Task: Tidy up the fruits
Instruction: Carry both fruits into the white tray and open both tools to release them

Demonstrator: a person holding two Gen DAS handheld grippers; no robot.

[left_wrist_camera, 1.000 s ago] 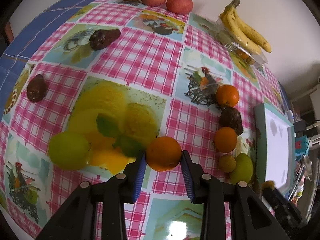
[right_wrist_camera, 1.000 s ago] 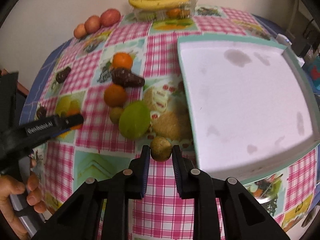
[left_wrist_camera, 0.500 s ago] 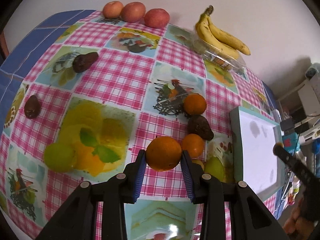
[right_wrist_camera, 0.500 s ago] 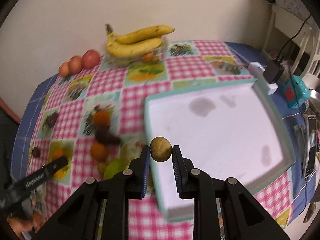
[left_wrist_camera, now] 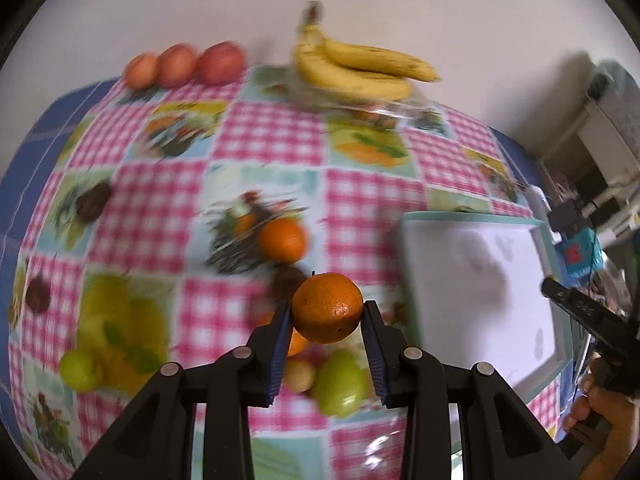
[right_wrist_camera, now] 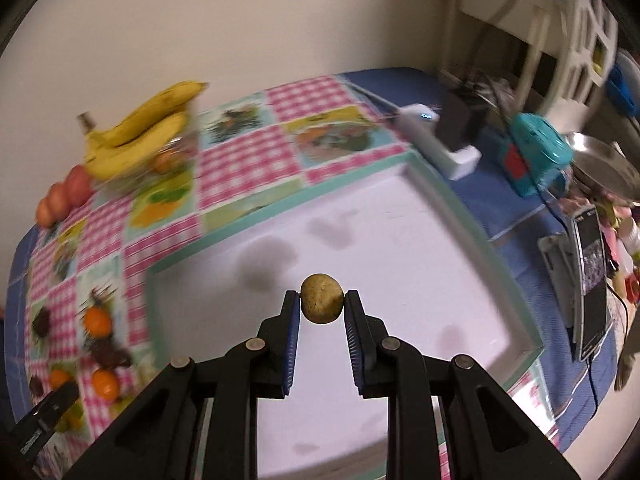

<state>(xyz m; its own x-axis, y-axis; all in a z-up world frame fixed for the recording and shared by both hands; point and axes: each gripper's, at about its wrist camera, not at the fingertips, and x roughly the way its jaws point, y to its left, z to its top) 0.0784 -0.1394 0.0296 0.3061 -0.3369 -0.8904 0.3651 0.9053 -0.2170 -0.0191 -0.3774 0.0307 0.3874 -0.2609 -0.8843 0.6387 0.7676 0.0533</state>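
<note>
My left fingers (left_wrist_camera: pixel 326 314) clamp a round orange fruit (left_wrist_camera: pixel 327 307) above the checked worktop (left_wrist_camera: pixel 264 136); my right fingers (right_wrist_camera: pixel 322 306) pinch a small brownish-yellow round fruit (right_wrist_camera: pixel 321 304) over the white, teal-rimmed tray (right_wrist_camera: pixel 472 216).

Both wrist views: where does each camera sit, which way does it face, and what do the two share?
Left wrist: on the left gripper, looking down along its fingers at the orange they hold, over the tablecloth; the right gripper and hand show at right.
Right wrist: on the right gripper, looking down at the small brown fruit it holds over the tray; the left gripper's tip shows bottom left.
Shared: tray, bananas, apples.
</note>
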